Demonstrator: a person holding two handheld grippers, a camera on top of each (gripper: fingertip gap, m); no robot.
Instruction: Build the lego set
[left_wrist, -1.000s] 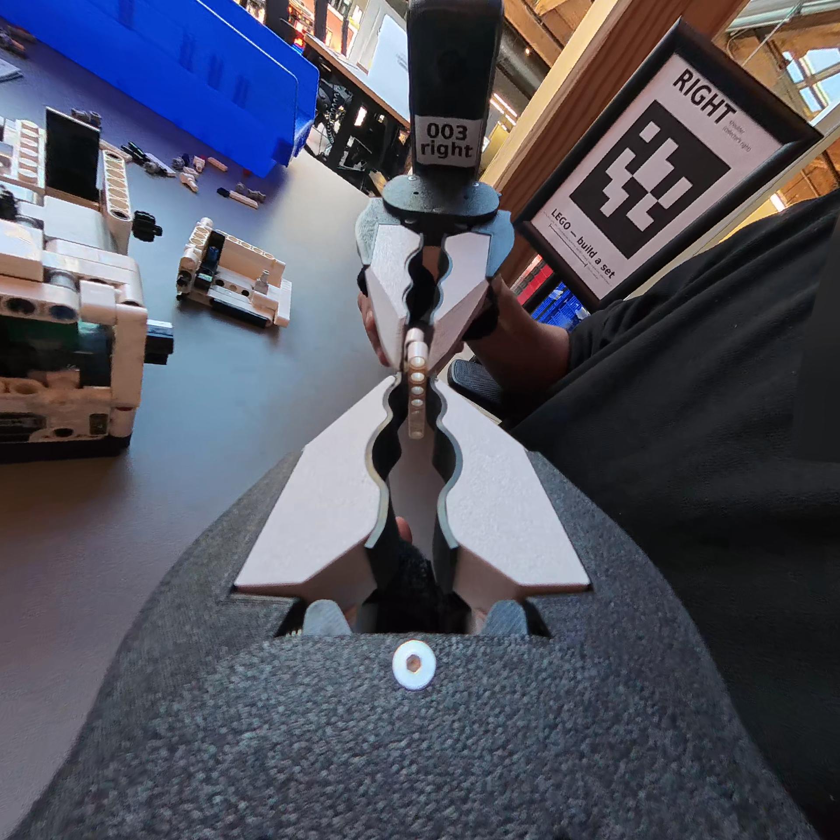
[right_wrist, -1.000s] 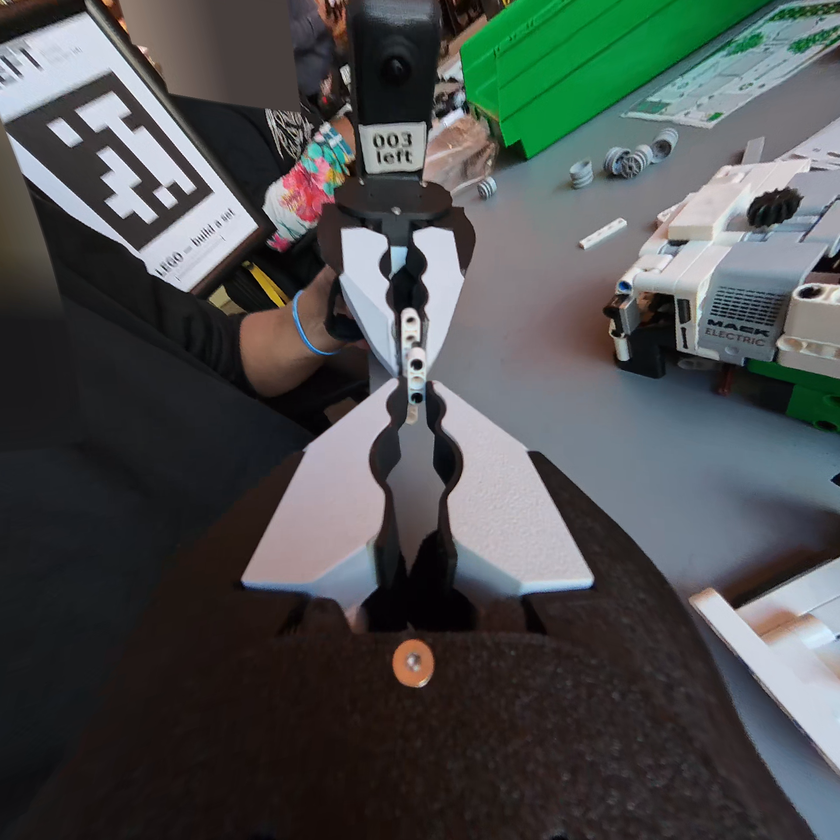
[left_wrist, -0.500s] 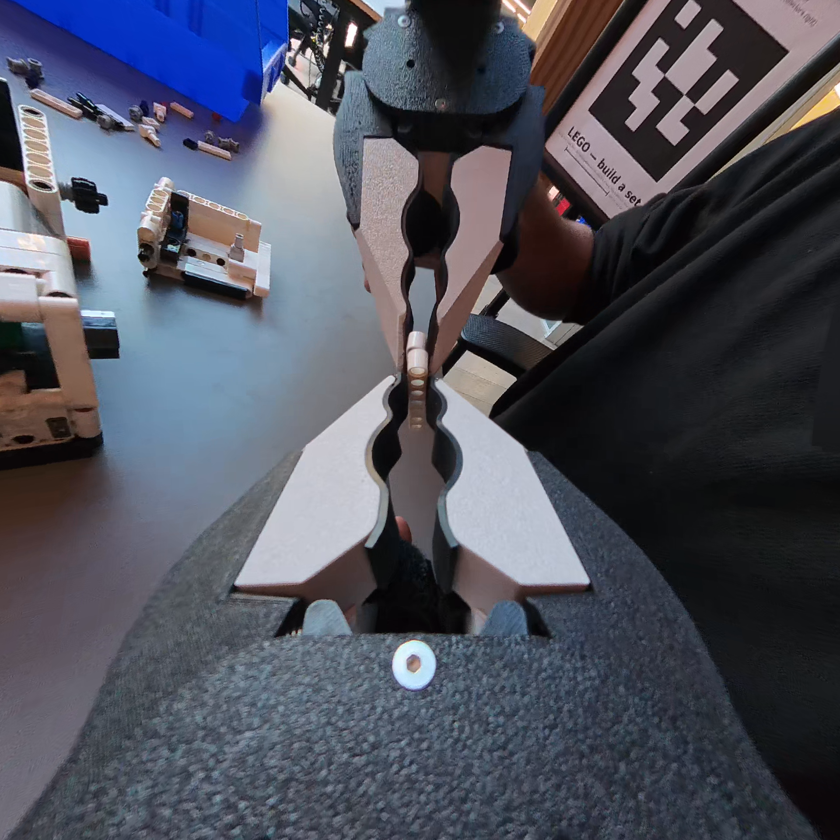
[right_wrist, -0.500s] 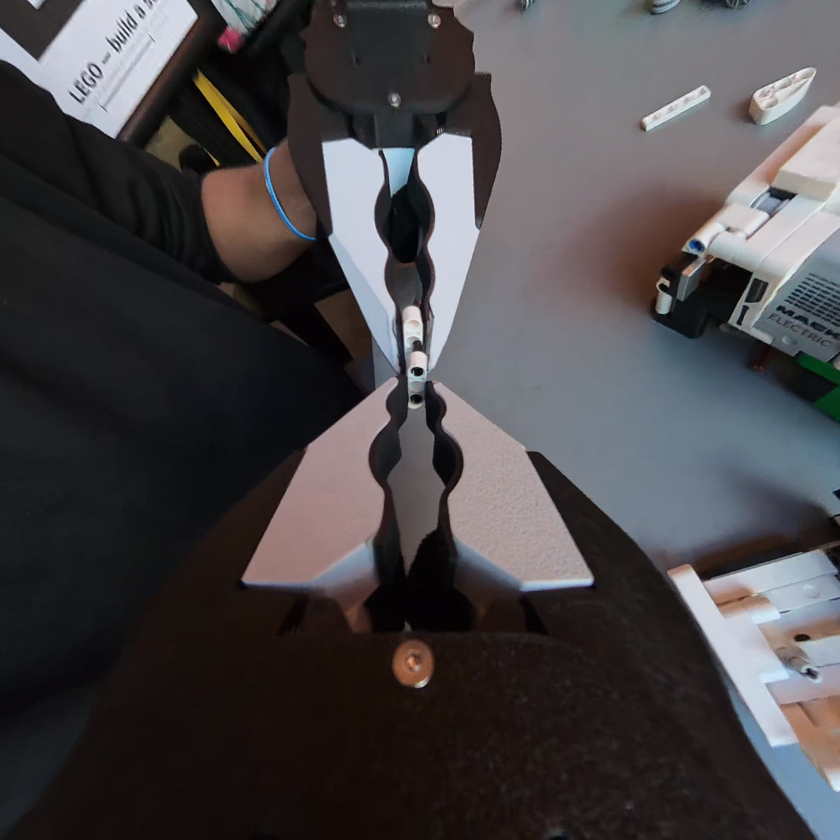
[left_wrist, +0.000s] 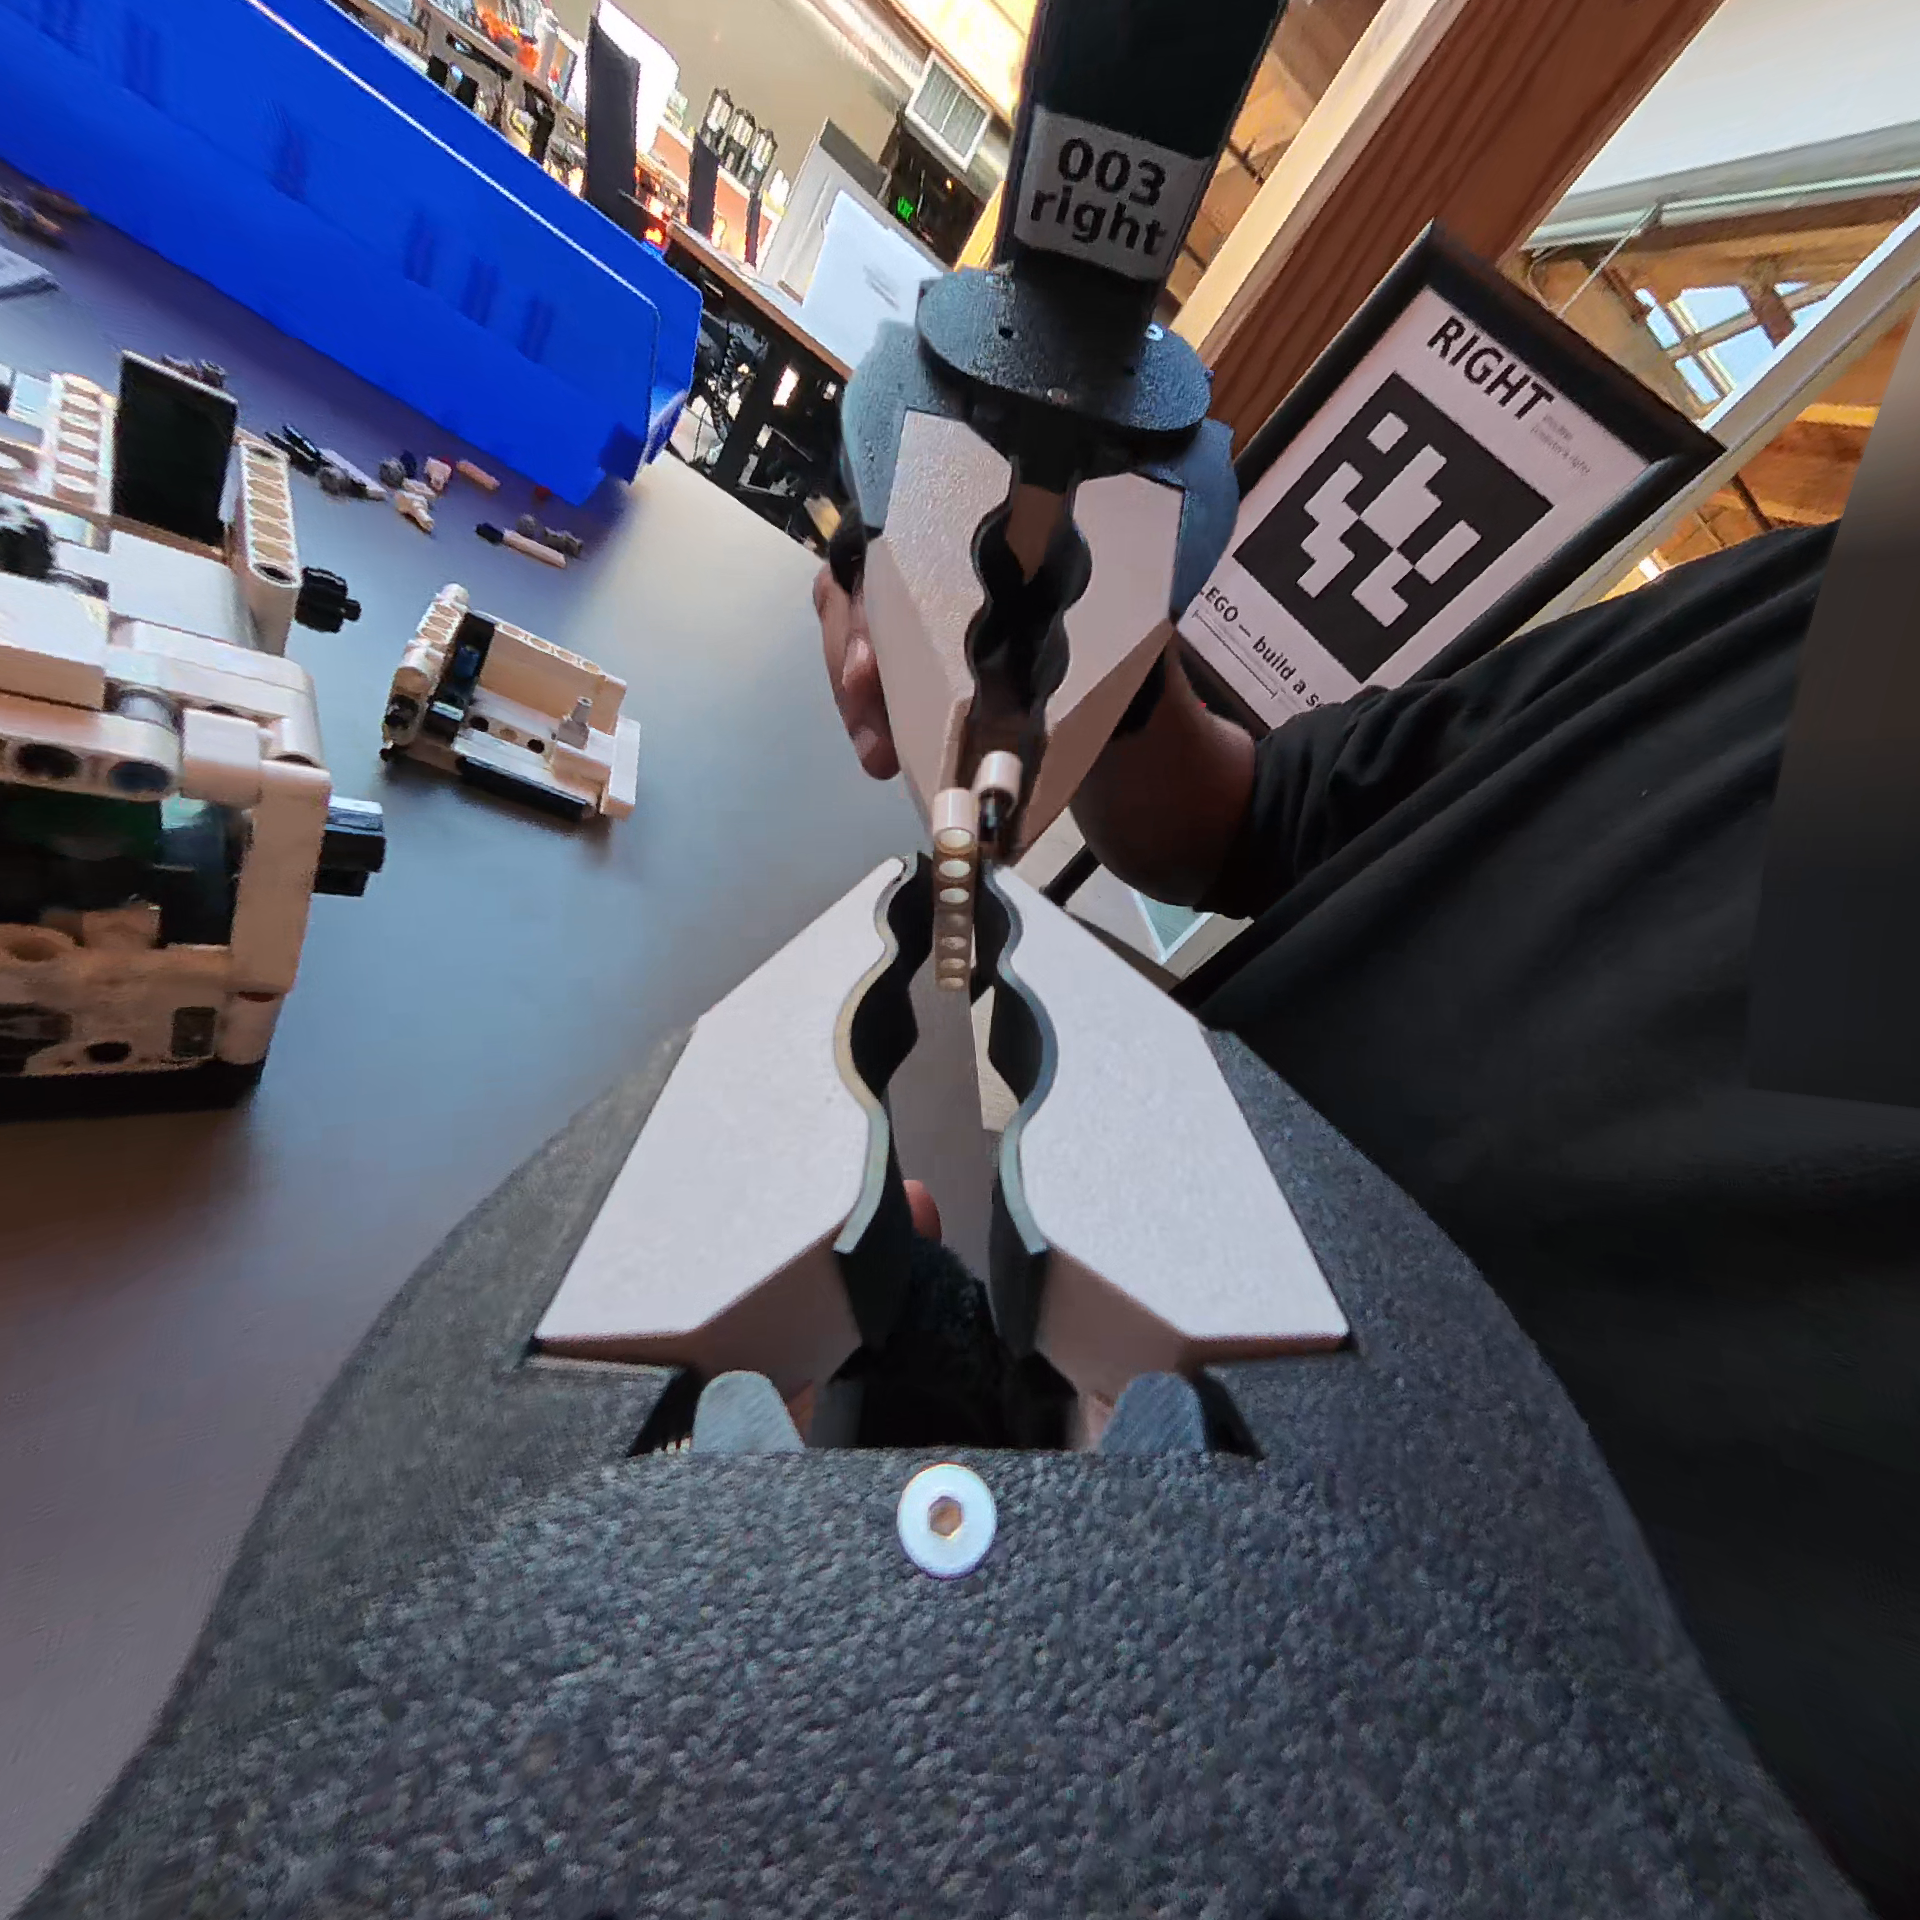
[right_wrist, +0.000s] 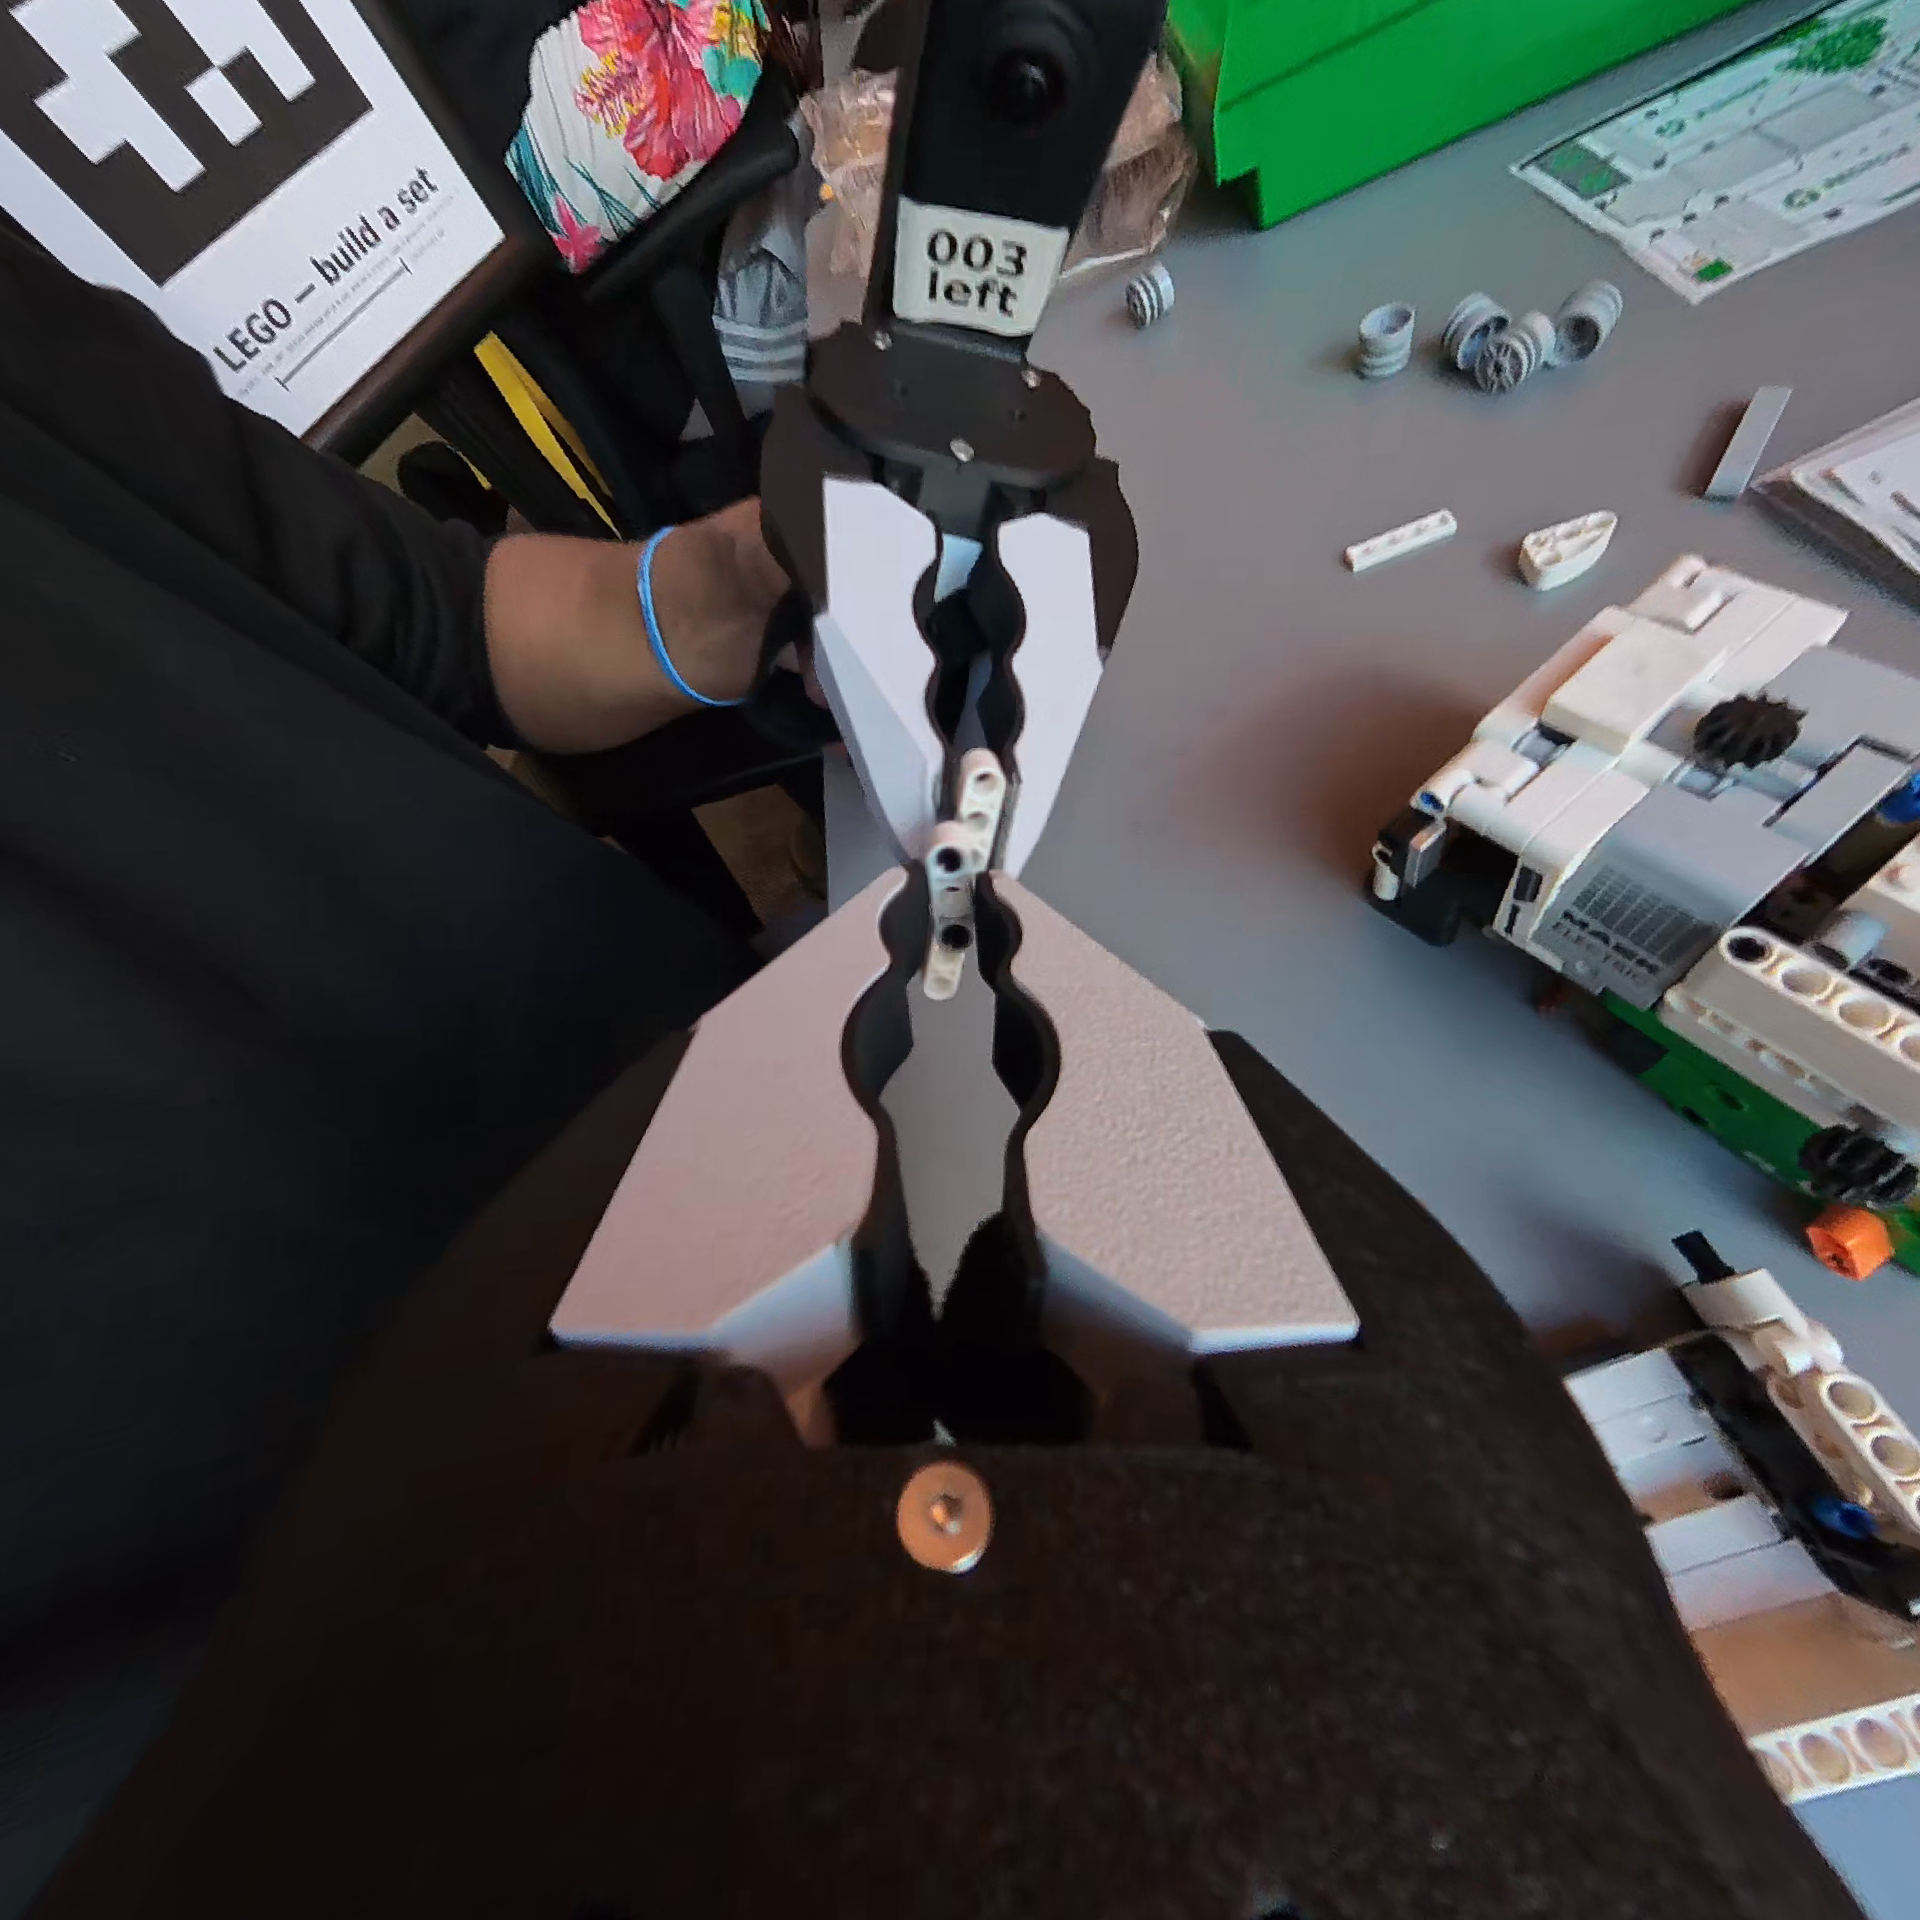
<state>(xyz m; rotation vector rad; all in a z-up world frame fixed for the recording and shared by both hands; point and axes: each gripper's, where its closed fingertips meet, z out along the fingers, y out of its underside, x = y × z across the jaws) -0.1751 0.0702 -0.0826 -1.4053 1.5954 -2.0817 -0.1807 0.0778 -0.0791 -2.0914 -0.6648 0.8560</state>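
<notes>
Two grippers tip to tip above the table edge, both closed on small white beams. L gripper pinches a holed white beam at its tips. Just beyond, R gripper points back at it, jaws clamped on a short beam; the 2 beams touch end to end. Hand wraps the R handle, forearm angled in from right. Farther left of the L gripper: truck build, small sub-assy.
</notes>
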